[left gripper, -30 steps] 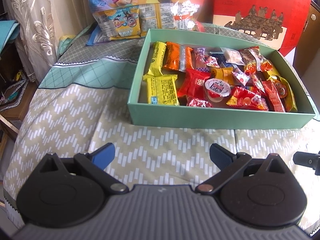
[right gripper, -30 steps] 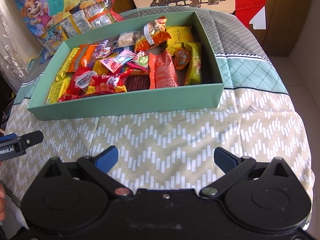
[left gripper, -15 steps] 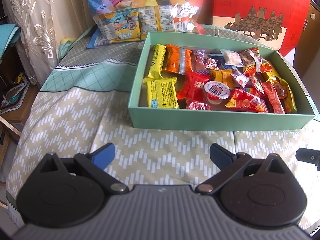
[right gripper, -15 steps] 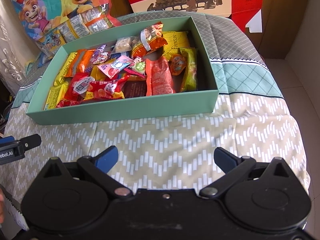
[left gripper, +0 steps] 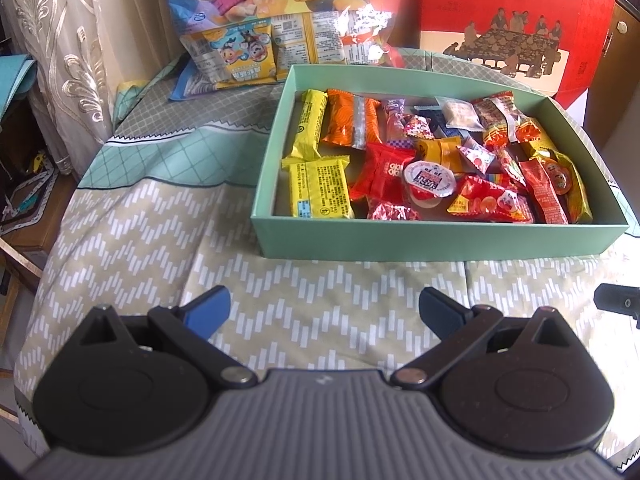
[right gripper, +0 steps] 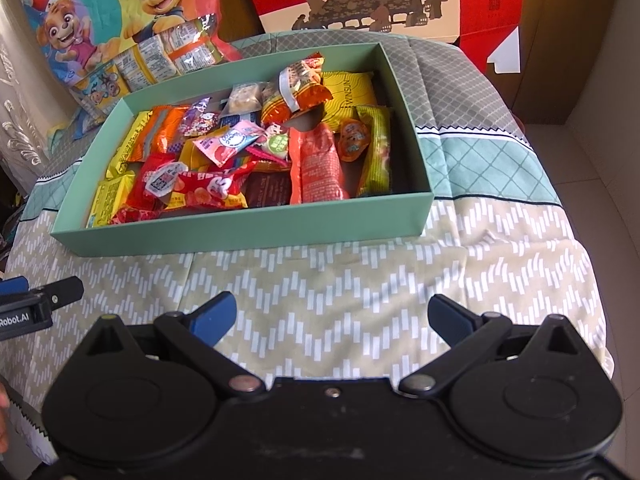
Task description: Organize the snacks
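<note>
Both the left gripper [left gripper: 324, 310] and right gripper [right gripper: 334, 316] hover wide apart and empty before the green box [left gripper: 436, 242], whose wrapped snacks [left gripper: 400, 160] look light, crinkly, slippery, best pinched at sealed ends.

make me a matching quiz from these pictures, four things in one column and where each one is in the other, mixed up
1. yellow wafer packet
2. jelly cup
3. red gift box
4. left gripper

A. behind the green box
B. over the cloth, in front of the box
C. near-left corner of the box
D. middle of the box, on the snacks

Pairs: 1-C, 2-D, 3-A, 4-B
</note>
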